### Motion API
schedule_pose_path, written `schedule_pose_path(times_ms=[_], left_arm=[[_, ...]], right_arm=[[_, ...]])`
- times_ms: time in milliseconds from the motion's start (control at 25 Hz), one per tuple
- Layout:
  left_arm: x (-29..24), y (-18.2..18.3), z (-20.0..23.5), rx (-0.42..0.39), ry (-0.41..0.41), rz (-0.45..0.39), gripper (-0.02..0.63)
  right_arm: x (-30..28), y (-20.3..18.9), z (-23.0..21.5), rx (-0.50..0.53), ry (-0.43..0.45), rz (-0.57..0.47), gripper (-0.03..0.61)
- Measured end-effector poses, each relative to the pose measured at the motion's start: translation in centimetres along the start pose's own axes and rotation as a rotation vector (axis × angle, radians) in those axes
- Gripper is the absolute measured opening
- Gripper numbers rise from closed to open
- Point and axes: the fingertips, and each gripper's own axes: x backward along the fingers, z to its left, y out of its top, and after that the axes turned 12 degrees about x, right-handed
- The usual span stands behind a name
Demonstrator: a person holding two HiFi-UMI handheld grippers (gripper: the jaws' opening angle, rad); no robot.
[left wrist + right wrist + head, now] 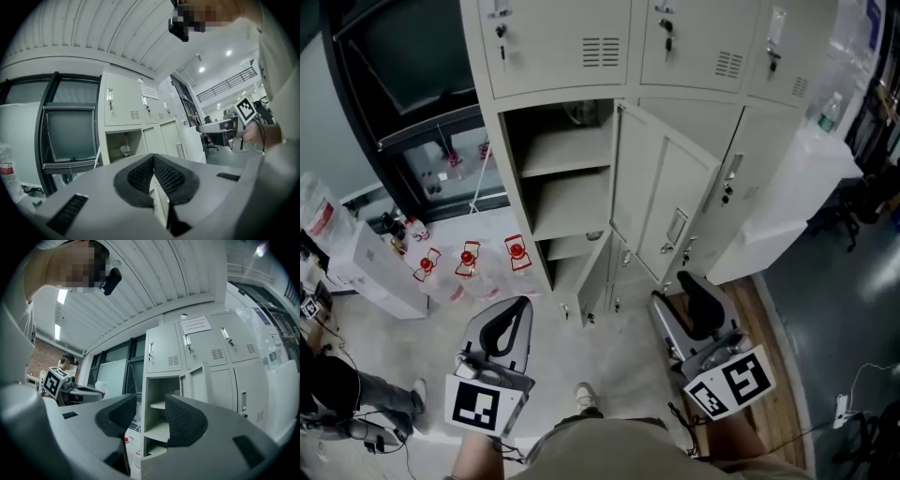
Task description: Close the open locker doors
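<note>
Beige metal locker door [664, 202] stands ajar at 12 o'clock, its long axis upright, swung out toward the person from its right edge. Left gripper [514, 314] at 7 o'clock has jaws clenched, empty. Right gripper [682, 298] at 5 o'clock has jaws released, apart.

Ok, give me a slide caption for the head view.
Left gripper shut, right gripper open, both low before lockers; tall door and lower door open.
</note>
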Motion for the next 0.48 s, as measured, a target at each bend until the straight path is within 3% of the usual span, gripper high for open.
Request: schedule_pose_path(times_ms=[240,480], left_arm=[[-2.6,-0.8,4.2,0.006,-0.018,0.019,0.006],[-4.1,-1.1,5.6,0.030,-0.017,0.024,0.006]], right_arm=[[-4.9,-1.1,-0.5,0.002,-0.025,0.010,0.198],[-6.8,-1.5,-1.3,0.002,-0.018,0.020,0.198]])
